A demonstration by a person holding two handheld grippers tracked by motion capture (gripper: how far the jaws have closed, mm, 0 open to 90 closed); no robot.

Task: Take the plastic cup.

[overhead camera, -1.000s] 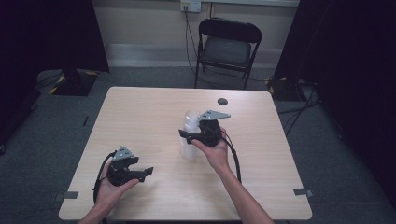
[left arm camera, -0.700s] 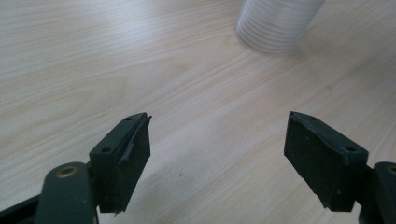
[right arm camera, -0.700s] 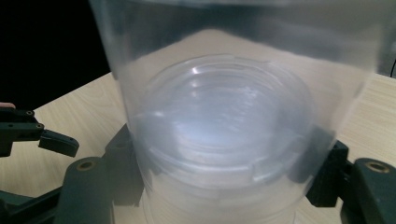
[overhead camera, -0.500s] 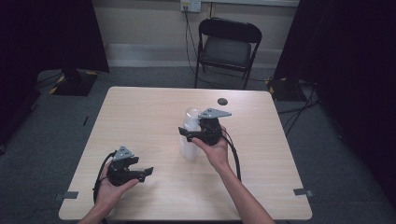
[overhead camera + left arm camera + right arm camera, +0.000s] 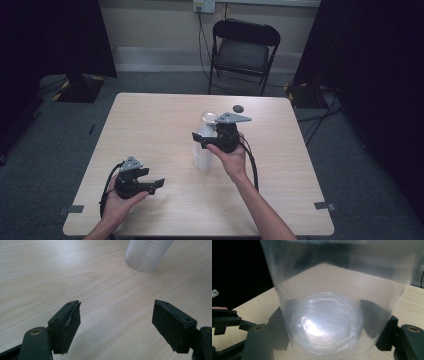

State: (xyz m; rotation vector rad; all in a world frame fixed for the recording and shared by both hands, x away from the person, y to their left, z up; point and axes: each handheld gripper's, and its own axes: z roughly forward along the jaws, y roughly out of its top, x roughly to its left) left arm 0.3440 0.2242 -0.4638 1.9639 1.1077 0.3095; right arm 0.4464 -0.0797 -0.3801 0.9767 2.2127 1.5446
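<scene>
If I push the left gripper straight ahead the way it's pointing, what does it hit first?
Probably the clear cup. The left gripper is open over bare table, and the cup stands ahead, slightly right of centre, so it might just pass it.

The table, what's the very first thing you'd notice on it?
The see-through plastic cup near the middle of the wooden table, with the right gripper closed around it; up close in the right gripper view it is the cup between the two black jaws. Next, the left gripper near the front left of the table, jaws wide open and holding nothing. A small dark round thing lies toward the far edge.
</scene>
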